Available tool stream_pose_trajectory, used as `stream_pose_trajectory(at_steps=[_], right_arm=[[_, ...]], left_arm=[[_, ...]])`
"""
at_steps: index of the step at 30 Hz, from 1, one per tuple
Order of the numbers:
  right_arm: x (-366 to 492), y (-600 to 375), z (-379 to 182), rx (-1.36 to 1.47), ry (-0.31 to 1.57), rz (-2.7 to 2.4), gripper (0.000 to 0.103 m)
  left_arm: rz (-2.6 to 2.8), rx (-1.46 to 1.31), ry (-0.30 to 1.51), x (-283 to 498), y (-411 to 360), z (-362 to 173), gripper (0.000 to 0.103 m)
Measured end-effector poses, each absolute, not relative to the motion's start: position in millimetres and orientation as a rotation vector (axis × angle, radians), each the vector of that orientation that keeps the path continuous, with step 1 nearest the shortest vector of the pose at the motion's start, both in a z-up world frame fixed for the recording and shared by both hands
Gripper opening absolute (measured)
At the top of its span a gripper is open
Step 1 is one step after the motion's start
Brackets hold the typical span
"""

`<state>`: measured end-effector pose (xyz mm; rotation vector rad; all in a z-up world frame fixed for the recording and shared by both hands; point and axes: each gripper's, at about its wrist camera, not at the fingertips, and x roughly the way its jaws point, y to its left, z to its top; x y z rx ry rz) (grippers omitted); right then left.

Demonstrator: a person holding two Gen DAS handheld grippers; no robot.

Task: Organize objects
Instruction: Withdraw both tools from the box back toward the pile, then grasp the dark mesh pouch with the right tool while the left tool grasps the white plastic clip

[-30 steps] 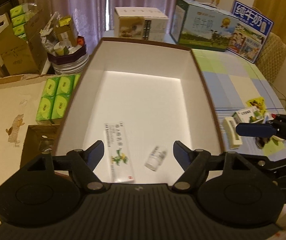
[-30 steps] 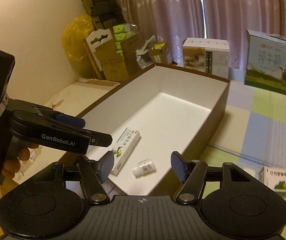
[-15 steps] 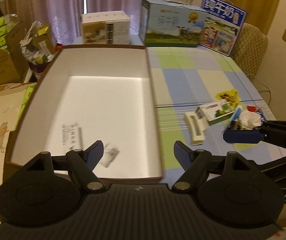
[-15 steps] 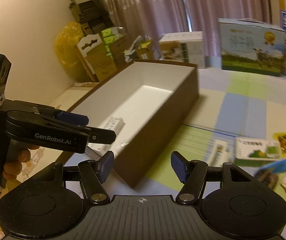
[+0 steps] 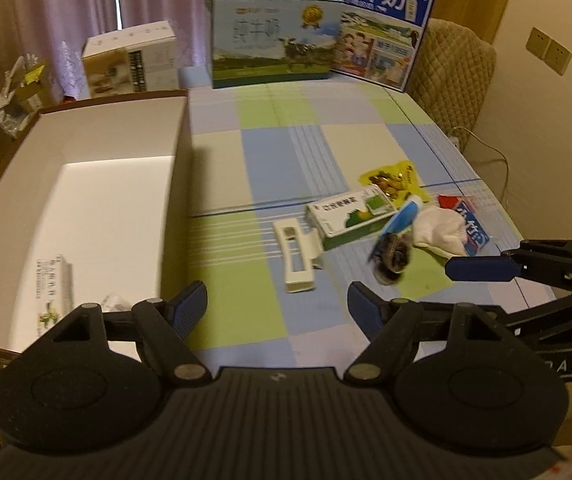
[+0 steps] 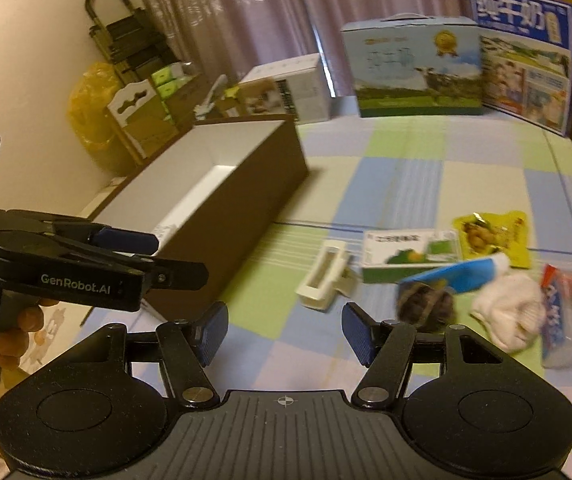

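Both grippers have swung away from the box (image 5: pixel 85 184) toward the loose items on the checked cloth (image 5: pixel 286 152); a second ago each camera looked down into the box, and it now sits off to the left of both views. The left gripper (image 5: pixel 277 308) hangs over a green and blue patch of cloth with its fingers wide apart and nothing between them. The right gripper (image 6: pixel 283 328) is likewise spread and empty, above bare cloth just short of the clip (image 6: pixel 324 280).

The box's brown right wall (image 6: pixel 241 216) stands clear of the items, with an open strip of cloth between it and the clip. Inside the box a carton (image 5: pixel 53 292) lies near the front edge, with a small blurred thing (image 5: pixel 113 302) beside it.

The items cluster together: the white clip, a green and white carton (image 5: pixel 350 216) touching it, a yellow packet (image 5: pixel 394 180) behind, a blue tube (image 5: pixel 400 216), a dark round thing (image 5: pixel 392 260), a white cloth (image 5: pixel 442 228) and a red and blue pack (image 5: pixel 470 228) at the far right. Cloth behind the cluster is open as far as the milk boxes (image 5: pixel 273 40) at the table's far edge.

Curtains (image 6: pixel 221 8) hang behind, cartons are stacked at the left wall, and a padded chair (image 5: pixel 454 76) stands at the right.
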<state>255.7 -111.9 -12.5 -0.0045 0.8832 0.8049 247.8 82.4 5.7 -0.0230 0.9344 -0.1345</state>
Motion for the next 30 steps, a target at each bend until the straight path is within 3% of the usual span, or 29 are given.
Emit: stream_pose_trajectory(at_steps=[16, 30], right_arm=[[286.3, -157.1, -49.2, 0.018, 0.933, 0.619, 0.06], [328.1, -136.8, -87.2, 0.018, 0.965, 0.554, 0.06]], left_arm=[[-0.132, 0.025, 1.022, 279.8, 23.2, -44.4, 0.074], [-0.084, 0.053, 1.062, 323.8, 22.7, -85.2, 0.073]])
